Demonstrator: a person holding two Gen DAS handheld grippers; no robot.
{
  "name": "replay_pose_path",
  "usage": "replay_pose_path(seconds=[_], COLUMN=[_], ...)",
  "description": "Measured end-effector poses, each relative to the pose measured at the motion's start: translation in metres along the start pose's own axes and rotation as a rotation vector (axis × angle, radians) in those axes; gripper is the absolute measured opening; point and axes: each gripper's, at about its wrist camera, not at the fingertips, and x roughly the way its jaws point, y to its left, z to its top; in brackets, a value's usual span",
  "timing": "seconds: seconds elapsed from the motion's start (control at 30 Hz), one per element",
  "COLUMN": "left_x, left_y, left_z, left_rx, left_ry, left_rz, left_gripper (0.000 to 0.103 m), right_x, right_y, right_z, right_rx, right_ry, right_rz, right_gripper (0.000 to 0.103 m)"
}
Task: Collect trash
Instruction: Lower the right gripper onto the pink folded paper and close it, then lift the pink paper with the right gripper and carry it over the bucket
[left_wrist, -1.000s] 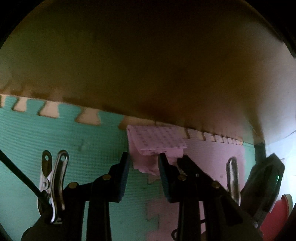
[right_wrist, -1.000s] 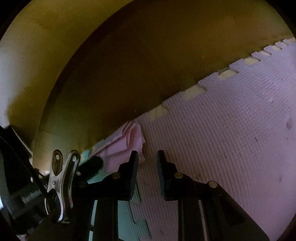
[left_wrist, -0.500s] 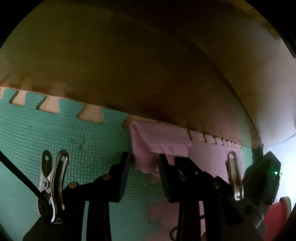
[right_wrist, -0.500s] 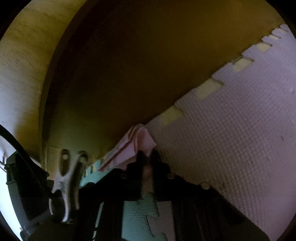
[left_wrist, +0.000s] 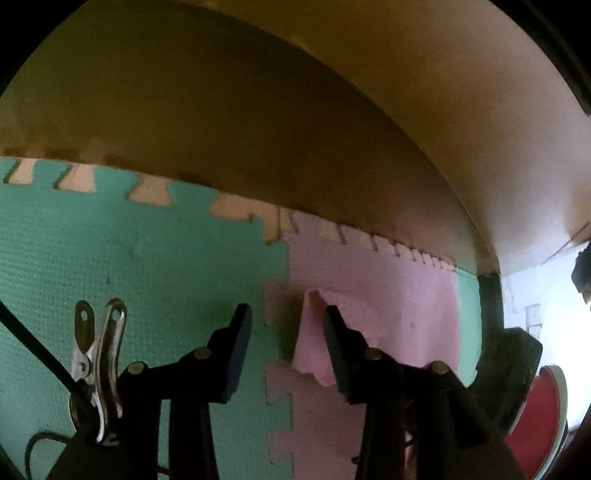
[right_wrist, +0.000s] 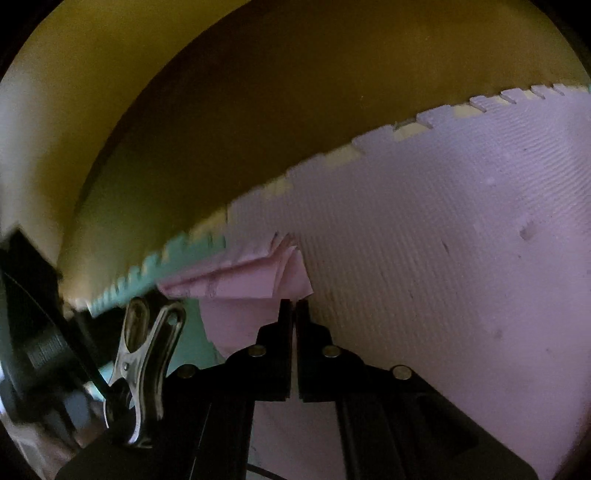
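Since a second ago the tissue (right_wrist: 258, 277) is drawn off the mat's toothed edge onto the pink tile, pinched by the closed right gripper (right_wrist: 294, 306); the left gripper (left_wrist: 288, 325) is opening, tissue against one finger only. Binning is judged outstanding.

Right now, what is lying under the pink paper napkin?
Under the pink paper napkin lie interlocking foam floor mats, pink and green. The part directly beneath it is covered.
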Motion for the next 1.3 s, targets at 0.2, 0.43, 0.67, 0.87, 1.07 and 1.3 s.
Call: replay_pose_path(seconds=[0.2, 0.43, 0.67, 0.87, 1.07, 1.3], left_x=[0.004, 0.021, 0.024, 0.005, -0.031, -0.097], left_y=[0.002, -0.014, -0.011, -0.024, -0.039, -0.075], left_z=[-0.006, -0.019, -0.028, -0.029, -0.025, -0.021], left_rx=[-0.04, -0.003, -0.054, -0.026, -0.037, -0.011], left_ry=[0.029, 0.123, 0.111, 0.107, 0.079, 0.023], left_rz=[-0.029, -0.078, -0.08, -0.102, -0.119, -0.156], left_gripper=[0.044, 0.048, 0.025, 0.024, 0.024, 0.023], right_x=[-0.004, -0.014, -0.015, -0.028, -0.058, -0.122], right_y=[-0.005, -0.012, -0.019, -0.016, 0.003, 0.035], right_z=[-0.015, -0.018, -0.024, -0.032, -0.033, -0.032], right_rx=[-0.113, -0.115, -0.011, 0.017, 0.015, -0.001], right_ry=[0.02, 0.007, -0.03, -0.036, -0.06, -0.129], right_rz=[-0.068, -0.04, 0.018, 0.03, 0.031, 0.032], right_gripper=[0.002, 0.002, 0.002, 0.002, 0.002, 0.002])
